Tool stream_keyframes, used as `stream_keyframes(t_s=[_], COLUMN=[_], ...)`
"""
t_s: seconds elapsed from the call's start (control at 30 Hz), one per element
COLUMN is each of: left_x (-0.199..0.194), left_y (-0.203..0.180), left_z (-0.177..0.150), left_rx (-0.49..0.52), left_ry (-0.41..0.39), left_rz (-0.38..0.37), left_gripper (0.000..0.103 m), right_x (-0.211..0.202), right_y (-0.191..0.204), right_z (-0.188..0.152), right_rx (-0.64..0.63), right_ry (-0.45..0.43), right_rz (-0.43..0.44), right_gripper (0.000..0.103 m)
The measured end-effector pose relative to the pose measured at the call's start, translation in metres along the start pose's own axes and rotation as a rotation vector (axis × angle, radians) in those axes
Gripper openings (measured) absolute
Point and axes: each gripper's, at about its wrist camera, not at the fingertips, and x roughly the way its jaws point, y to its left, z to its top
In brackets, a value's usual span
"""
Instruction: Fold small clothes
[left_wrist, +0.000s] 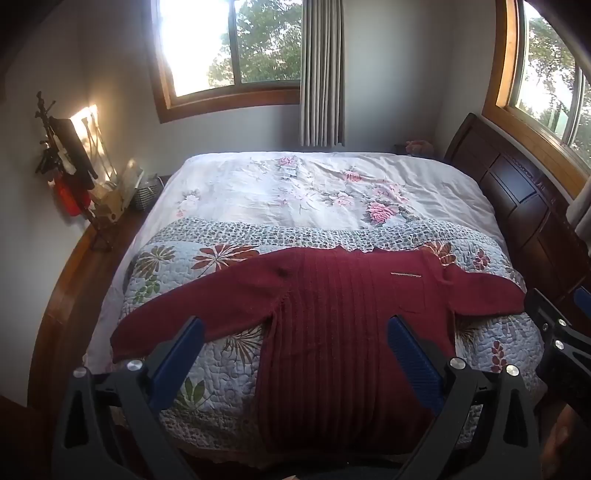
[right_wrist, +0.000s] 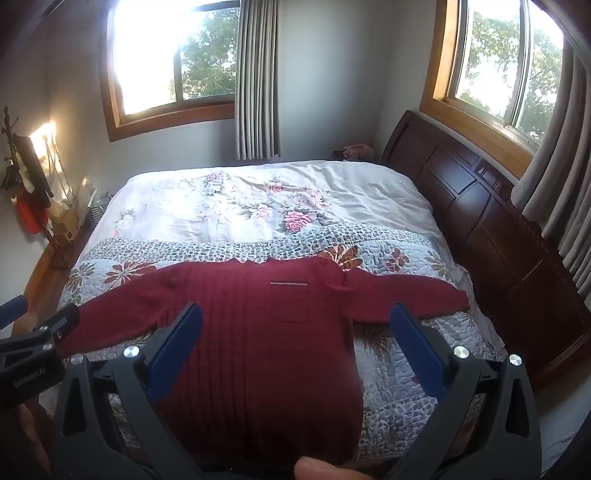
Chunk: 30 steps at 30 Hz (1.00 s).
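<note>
Since the sweater (left_wrist: 343, 314) is already laid flat on the bed (left_wrist: 314, 192), front up with both sleeves out sideways, this looks like the pre-fold setup: nothing folded yet. Left tool (left_wrist: 295, 339) is spread wide, holding nothing, hovering above the hem end; straight ahead of it sits the left half of the body, with the left sleeve (left_wrist: 177, 314) running out past its left finger. Right tool (right_wrist: 295, 328) is likewise spread and empty, body panel dead ahead between its fingers, right sleeve (right_wrist: 406, 295) stretching out beyond its right finger. The two tools sit side by side, each showing at the edge of the other's view, so likely staged for a symmetric grab, one sleeve or shoulder each. Sweater is dark red knit with vertical ribbing down the centre, a small chest pocket (right_wrist: 290, 301) with a pale trim line, collar at the far end. Expect it soft, stretchy and a bit heavy; ribs may drag on the quilt (left_wrist: 229, 354). Quilt is stitched and pebbly with leaf and flower print; a smoother, wrinkled floral sheet (left_wrist: 332, 184) lies further ahead. Tool pads (left_wrist: 413, 362) are blue and ridged, decent grip on knit.
</note>
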Motion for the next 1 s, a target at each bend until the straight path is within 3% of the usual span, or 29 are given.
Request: stream_keyframes(t_s=[1.0], left_x=[0.0], left_y=[0.005], left_z=[0.004], left_rx=[-0.014], left_ry=[-0.024], left_rz=[0.012], left_gripper=[0.099], right_x=[0.005], right_y=[0.005], right_z=[0.0], right_rx=[-0.014], right_ry=[0.007], right_rz=[-0.002], right_gripper=[0.1])
